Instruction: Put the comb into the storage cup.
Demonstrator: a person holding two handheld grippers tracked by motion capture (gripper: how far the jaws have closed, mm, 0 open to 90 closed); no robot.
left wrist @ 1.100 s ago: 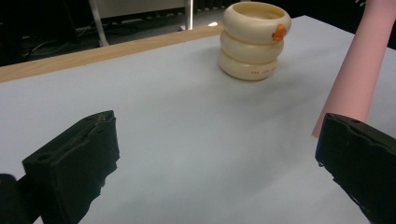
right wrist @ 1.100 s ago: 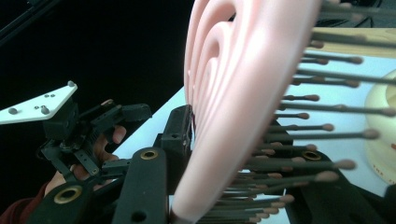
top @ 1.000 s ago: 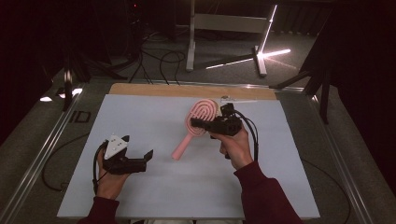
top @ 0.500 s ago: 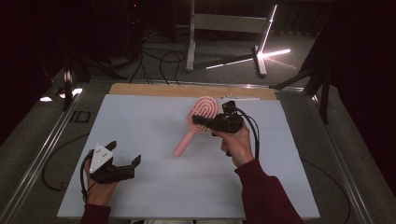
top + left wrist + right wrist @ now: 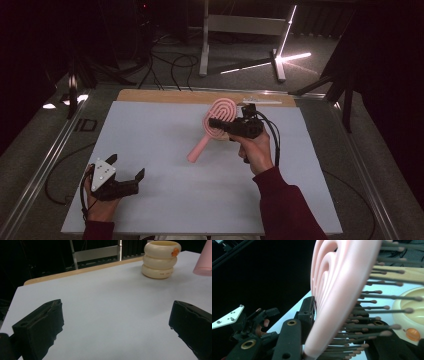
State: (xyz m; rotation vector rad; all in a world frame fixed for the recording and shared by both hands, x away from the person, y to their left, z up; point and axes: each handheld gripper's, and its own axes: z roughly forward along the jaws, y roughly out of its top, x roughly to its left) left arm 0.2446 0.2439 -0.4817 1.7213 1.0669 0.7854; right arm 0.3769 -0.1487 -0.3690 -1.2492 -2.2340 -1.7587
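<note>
at the left of the high view, the left gripper (image 5: 126, 167) sits low over the near left corner of the pale blue table top (image 5: 165, 200), held in the person's left hand (image 5: 100, 205), its jaws spread wide with nothing between them. in the left gripper view the bare surface lies between the two black jaws, and a cream ridged cup (image 5: 160, 258) with an orange mark stands well beyond them near the far edge. toward the middle, a pink hairbrush (image 5: 212, 129) is held up off the table, its handle slanting down toward the near left. the right gripper (image 5: 216, 121) pinches the brush's oval head; in the right gripper view the jaws press on the head from both sides, bristles (image 5: 372, 312) pointing right.
</note>
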